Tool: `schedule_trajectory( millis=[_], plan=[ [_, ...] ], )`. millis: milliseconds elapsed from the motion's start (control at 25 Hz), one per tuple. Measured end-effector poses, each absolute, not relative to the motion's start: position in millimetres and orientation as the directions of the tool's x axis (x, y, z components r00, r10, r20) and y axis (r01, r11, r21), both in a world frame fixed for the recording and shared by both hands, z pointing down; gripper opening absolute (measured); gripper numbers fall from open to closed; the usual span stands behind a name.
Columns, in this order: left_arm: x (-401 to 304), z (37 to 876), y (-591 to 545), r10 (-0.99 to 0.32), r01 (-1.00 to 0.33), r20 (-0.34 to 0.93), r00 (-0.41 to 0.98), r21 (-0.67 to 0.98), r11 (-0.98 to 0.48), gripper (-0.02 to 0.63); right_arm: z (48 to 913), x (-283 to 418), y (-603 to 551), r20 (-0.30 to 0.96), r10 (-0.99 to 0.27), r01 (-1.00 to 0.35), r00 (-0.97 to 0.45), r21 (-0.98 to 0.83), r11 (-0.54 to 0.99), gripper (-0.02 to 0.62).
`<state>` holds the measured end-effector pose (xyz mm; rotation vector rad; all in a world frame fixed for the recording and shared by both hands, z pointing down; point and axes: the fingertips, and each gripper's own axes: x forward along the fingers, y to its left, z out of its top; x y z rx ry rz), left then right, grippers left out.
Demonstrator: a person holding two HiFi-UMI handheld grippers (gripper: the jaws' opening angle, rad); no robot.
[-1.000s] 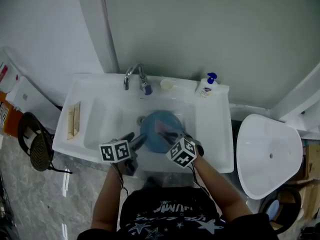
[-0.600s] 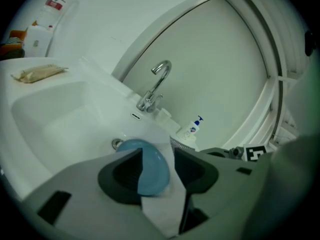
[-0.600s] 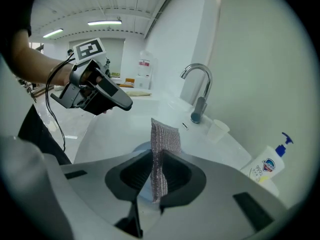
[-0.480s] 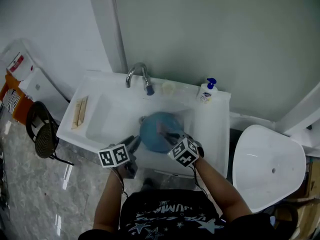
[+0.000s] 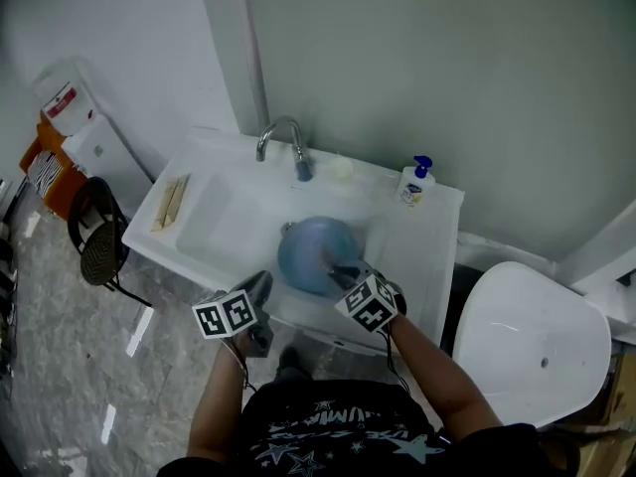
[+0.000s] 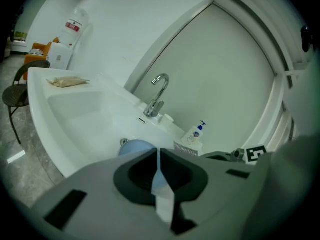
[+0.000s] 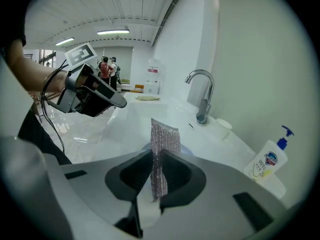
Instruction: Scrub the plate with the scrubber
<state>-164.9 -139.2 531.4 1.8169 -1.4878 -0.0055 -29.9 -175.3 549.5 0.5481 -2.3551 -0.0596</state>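
Right tool [image 7: 157,156] pinches the scrubber [image 7: 165,134] over the plate [image 5: 313,251] to scrub; left tool [image 6: 158,156] is closing, empty, near the sink's [image 5: 224,222] front edge.

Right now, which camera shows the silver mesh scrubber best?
The right gripper view: the silver mesh scrubber stands upright, pinched in the right gripper, its weave clear. The head view shows only a small sliver of it over the round blue plate; the left gripper view, a small distant grey patch.

Black T-shirt [image 5: 328,433] printed with pale stars and lettering, thin black cables [image 5: 239,362] along both forearms
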Motion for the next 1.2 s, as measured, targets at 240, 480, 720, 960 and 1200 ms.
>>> schedule_trajectory(
  millis=[240, 480, 720, 960, 1200],
  plan=[
    [-149.1, 531.1, -106.8, -0.853, -0.884, 0.47, 0.227, 0.467, 0.022, 0.025, 547.5, -14.6, -154.5, 0.615, -0.373, -0.338, -0.695, 0.179, 0.924, 0.072],
    [-124.3, 524.1, -72.7, -0.874, -0.891, 0.456, 0.166, 0.45, 0.065, 0.021, 533.8, -0.2, -120.6, 0.574, -0.302, -0.26, -0.761, 0.157, 0.953, 0.072],
    [-88.4, 524.4, -40.3, -0.877, -0.889, 0.453, 0.162, 0.452, 0.069, 0.02, 530.7, 21.6, -96.0, 0.575, -0.293, -0.212, -0.764, 0.205, 0.955, 0.072],
    [-65.8, 519.8, -8.9, -0.888, -0.899, 0.441, 0.133, 0.431, 0.079, 0.018, 529.9, 35.9, -72.0, 0.566, -0.258, -0.188, -0.783, 0.181, 0.965, 0.072],
    [-58.8, 508.2, 16.7, -0.905, -0.922, 0.417, 0.087, 0.378, 0.086, 0.018, 526.7, 36.1, -45.5, 0.548, -0.222, -0.164, -0.807, 0.154, 0.974, 0.072]
  ],
)
